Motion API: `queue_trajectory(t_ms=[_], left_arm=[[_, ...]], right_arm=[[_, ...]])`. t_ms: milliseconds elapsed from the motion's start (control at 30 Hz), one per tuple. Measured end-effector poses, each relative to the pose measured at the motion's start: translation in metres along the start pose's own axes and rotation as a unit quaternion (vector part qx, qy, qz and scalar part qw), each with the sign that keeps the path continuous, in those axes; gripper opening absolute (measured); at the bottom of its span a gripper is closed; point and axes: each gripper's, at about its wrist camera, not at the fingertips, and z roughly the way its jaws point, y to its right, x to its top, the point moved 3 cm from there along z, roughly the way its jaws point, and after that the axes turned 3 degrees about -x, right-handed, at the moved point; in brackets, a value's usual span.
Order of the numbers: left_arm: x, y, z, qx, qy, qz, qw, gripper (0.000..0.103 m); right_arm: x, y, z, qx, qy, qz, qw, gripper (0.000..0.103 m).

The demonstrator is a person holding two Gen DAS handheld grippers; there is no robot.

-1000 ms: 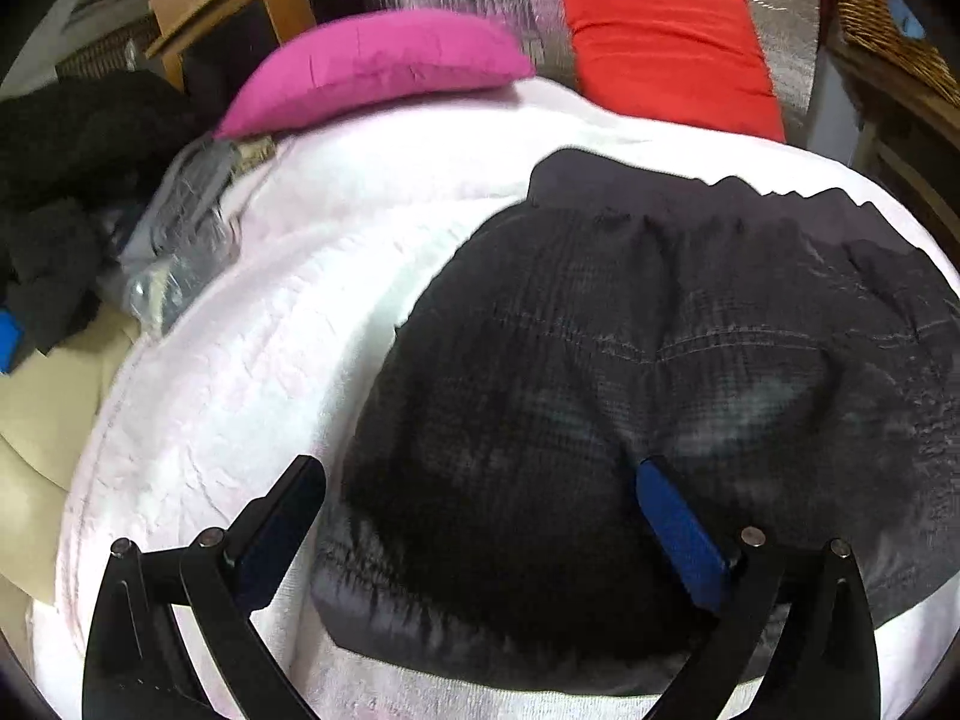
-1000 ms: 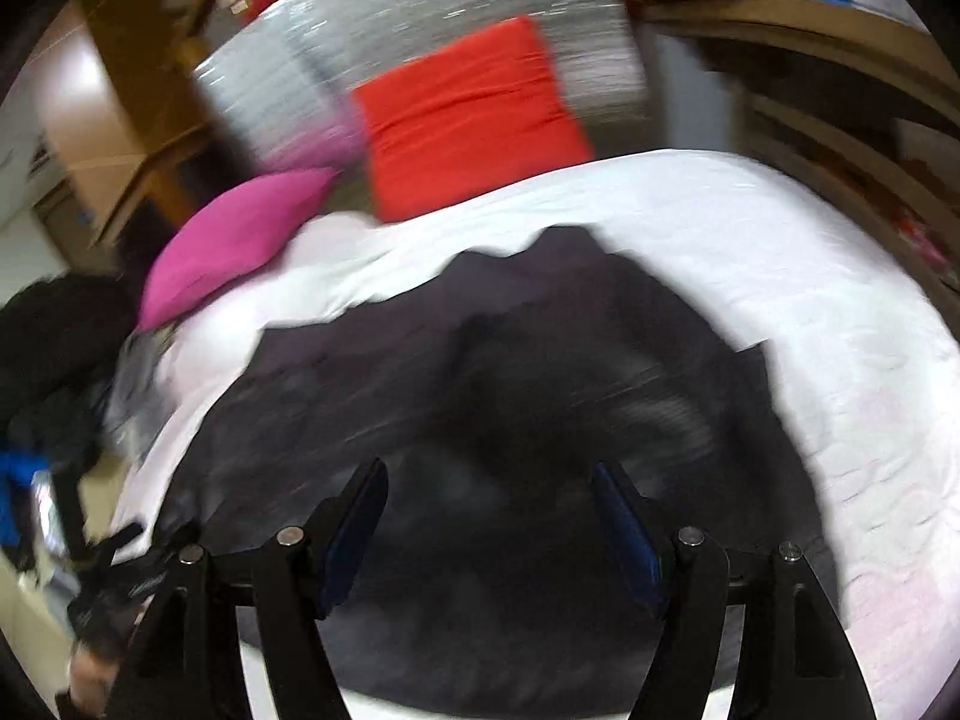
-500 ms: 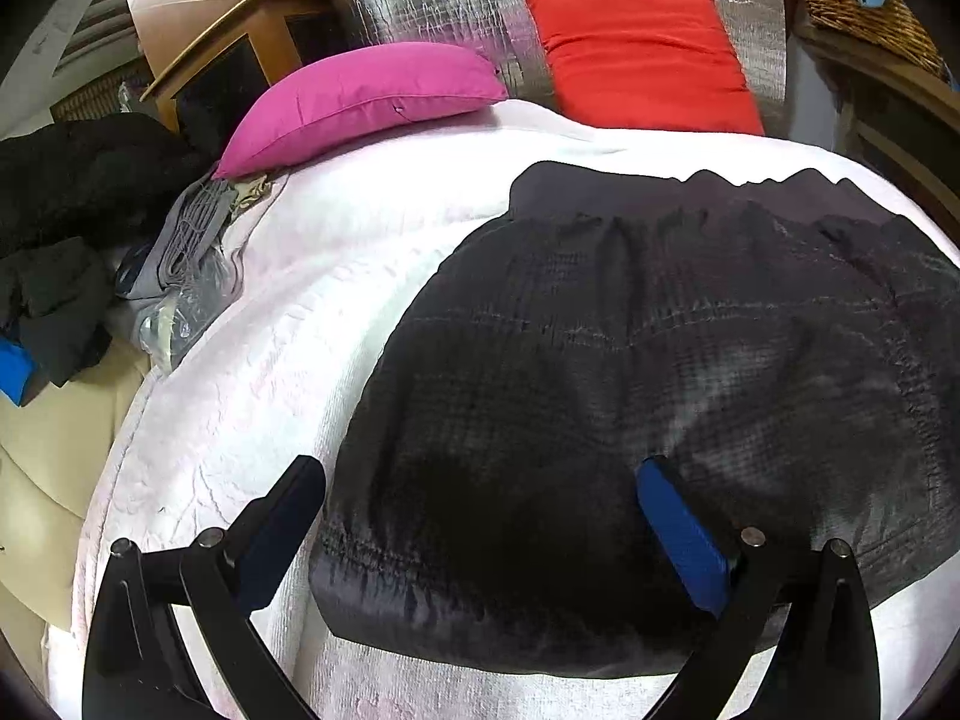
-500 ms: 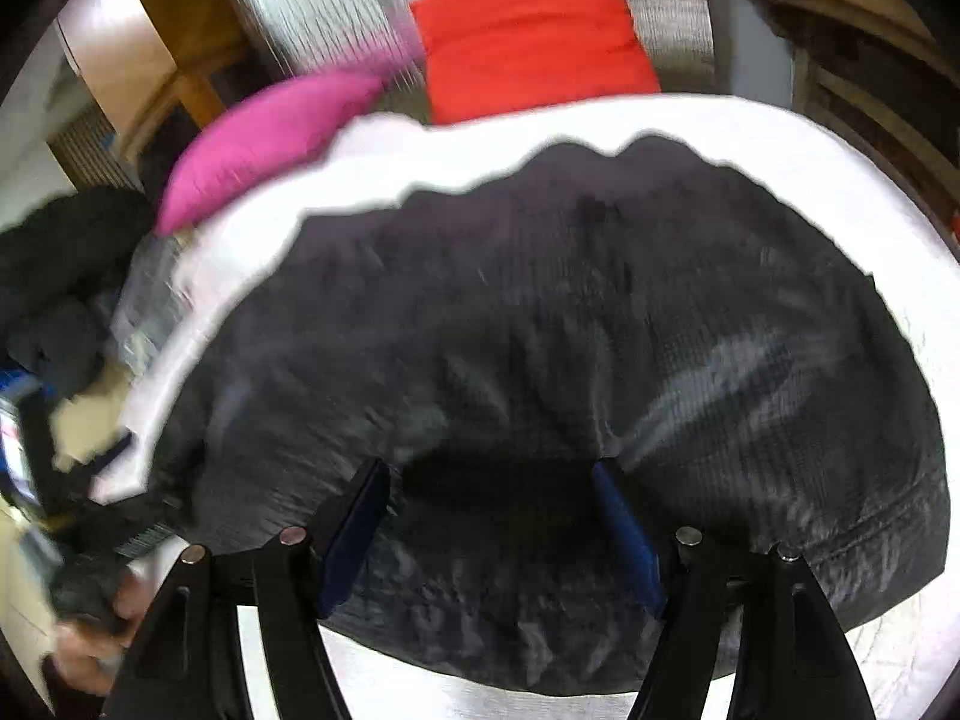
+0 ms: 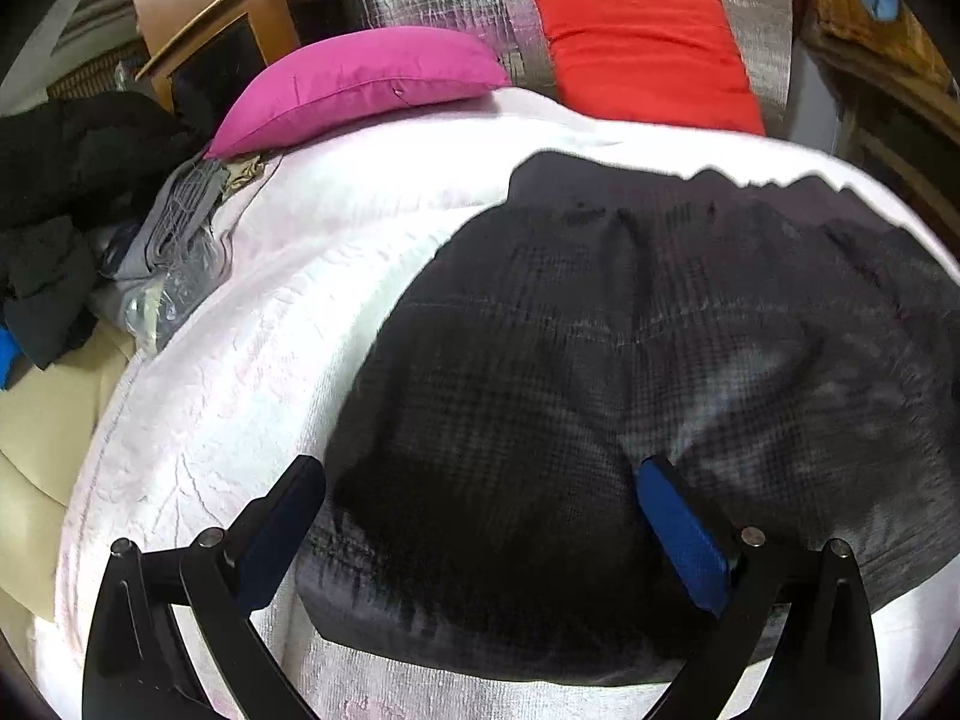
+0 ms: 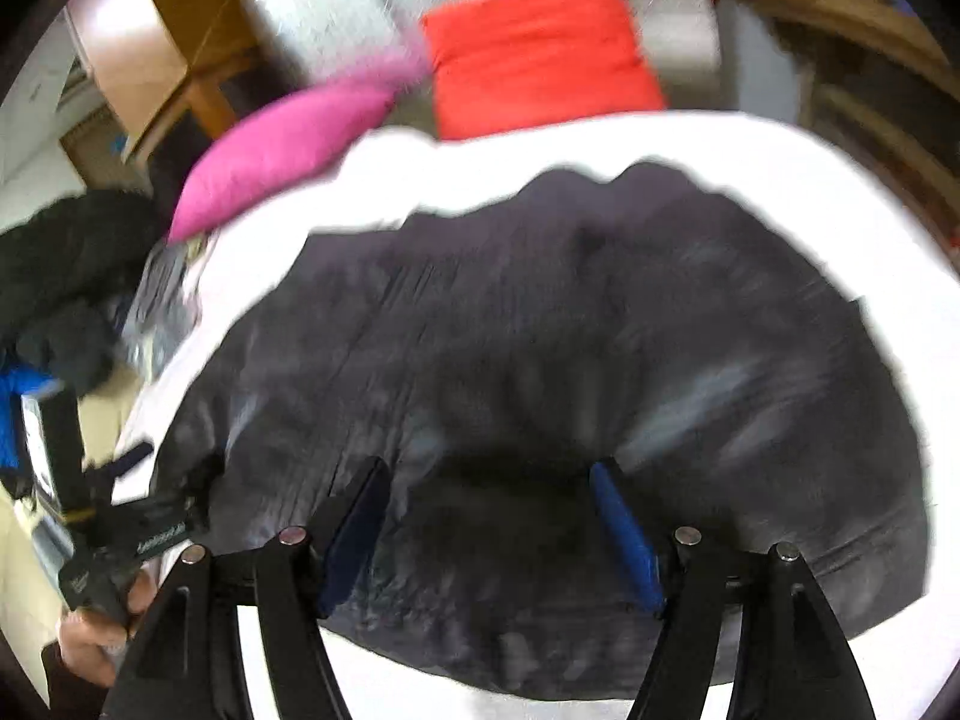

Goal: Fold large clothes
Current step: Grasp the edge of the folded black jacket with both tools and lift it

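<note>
- Between the fingers of the left gripper [image 5: 480, 504], spread wide and grasping nothing, lies the near-left part of the dark garment [image 5: 630, 390]; the left finger hangs over bare white cover just off the garment's left edge, the right finger over the cloth itself.
- Between the fingers of the right gripper [image 6: 489, 516], likewise released and empty, lies the middle of the garment's near hem; both blue pads sit over dark fabric.
- Garment: spread flat on the white bed cover [image 5: 240, 360], long axis running left to right across both views, gathered waistband at the far edge, hem nearest the jaws.
- Key relation: the garment lies straight ahead of and below both pairs of jaws. The left gripper is nearer the garment's left edge, the right nearer its centre; the right view is blurred, so exact clearance cannot be told.
- Judgement: a fold would likely begin by pinching the near hem or a side edge.
- Beyond the garment's far edge: pink pillow [image 5: 360, 84] far-left, red cushion [image 5: 642, 48] far-centre.
- Left of the garment, off the bed: pile of dark clothes [image 5: 66, 180].
</note>
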Motion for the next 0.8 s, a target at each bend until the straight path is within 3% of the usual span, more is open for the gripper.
queue_trajectory(t_ms=[100, 200, 233, 300, 400, 500, 567, 633, 800], left_arm=[[0.009, -0.016, -0.010, 0.008, 0.024, -0.026, 0.9994, 0.103], [0.012, -0.031, -0.006, 0.015, 0.024, -0.053, 0.9982, 0.103], [0.009, -0.034, 0.005, 0.019, 0.001, -0.055, 0.9983, 0.103], [0.003, -0.031, 0.024, 0.013, -0.040, -0.039, 0.9983, 0.103], [0.004, -0.029, 0.026, 0.009, -0.042, -0.038, 0.9984, 0.103], [0.010, -0.030, 0.017, -0.023, -0.033, -0.033, 0.9986, 0.103], [0.014, -0.038, 0.015, -0.056, -0.033, -0.055, 0.9963, 0.103], [0.017, -0.052, 0.018, -0.094, -0.038, -0.085, 0.9911, 0.103], [0.025, -0.086, 0.034, -0.158, -0.064, -0.158, 0.9728, 0.103]], right_arm=[[0.014, 0.031, -0.020, -0.017, 0.040, 0.041, 0.998, 0.072], [0.019, 0.061, -0.017, -0.035, 0.039, 0.082, 0.995, 0.072], [0.018, 0.069, -0.014, -0.036, 0.032, 0.092, 0.995, 0.072], [0.012, 0.082, 0.006, -0.031, -0.021, 0.104, 0.994, 0.073], [0.010, 0.084, 0.012, -0.039, -0.031, 0.083, 0.995, 0.073], [0.017, 0.087, -0.006, -0.004, -0.021, 0.091, 0.996, 0.073], [0.023, 0.099, -0.025, 0.012, 0.011, 0.106, 0.994, 0.073], [0.027, 0.116, -0.034, 0.011, 0.026, 0.124, 0.992, 0.079], [0.023, 0.184, -0.037, 0.042, 0.021, 0.222, 0.974, 0.079]])
